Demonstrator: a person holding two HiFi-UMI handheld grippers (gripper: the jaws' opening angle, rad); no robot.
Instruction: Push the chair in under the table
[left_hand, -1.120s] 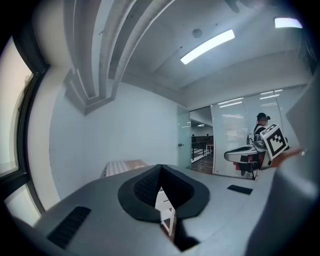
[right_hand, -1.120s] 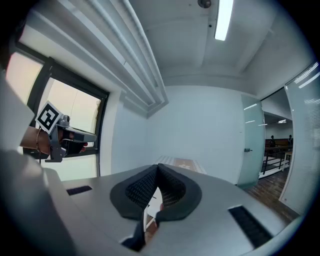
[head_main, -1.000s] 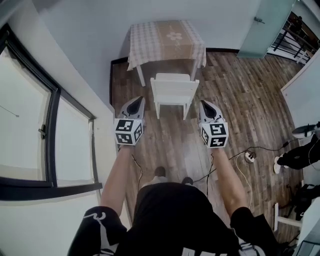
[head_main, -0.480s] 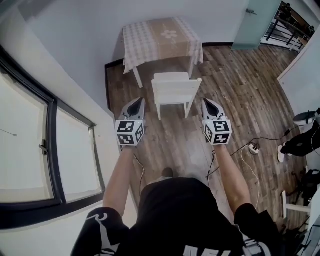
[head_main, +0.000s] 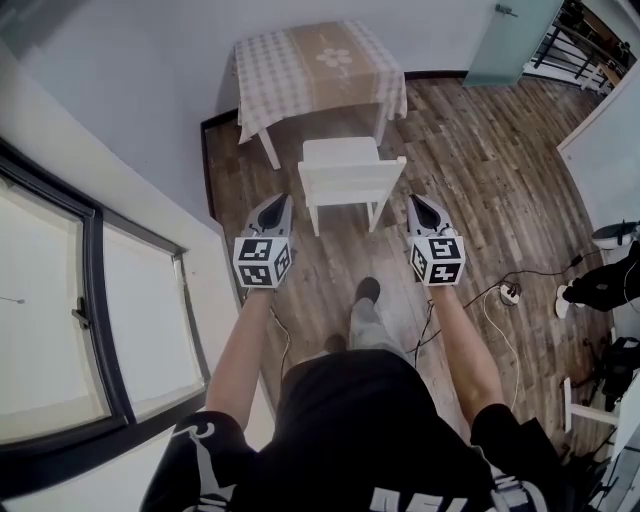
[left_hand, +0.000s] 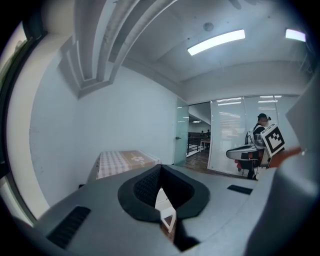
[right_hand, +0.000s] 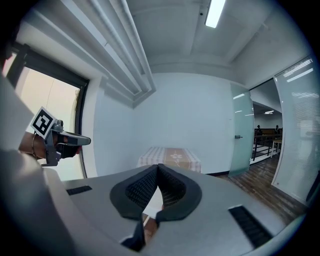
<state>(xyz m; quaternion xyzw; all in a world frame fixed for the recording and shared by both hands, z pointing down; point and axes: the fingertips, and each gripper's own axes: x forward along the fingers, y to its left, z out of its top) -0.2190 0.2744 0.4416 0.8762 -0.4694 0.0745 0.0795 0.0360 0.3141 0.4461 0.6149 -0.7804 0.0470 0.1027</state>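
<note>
A white chair (head_main: 347, 176) stands on the wood floor, pulled out from a small table (head_main: 318, 64) with a checked cloth set against the far wall. Its backrest faces me. My left gripper (head_main: 276, 201) is shut and empty, just left of the backrest and apart from it. My right gripper (head_main: 419, 202) is shut and empty too, just right of the backrest. In the left gripper view the table (left_hand: 127, 160) lies ahead and a bit of the white chair (left_hand: 163, 202) shows past the jaw tips. The right gripper view looks at the table (right_hand: 170, 156).
A wall with a large window (head_main: 70, 300) runs along the left. A frosted glass door (head_main: 512, 40) stands at the back right. Cables and a power strip (head_main: 503, 294) lie on the floor at the right, near dark gear (head_main: 600, 285). My foot (head_main: 367, 291) is stepping forward.
Both grippers have moved forward and lower, closer to the chair's backrest on either side. One foot has stepped forward. The chair and table have not moved.
</note>
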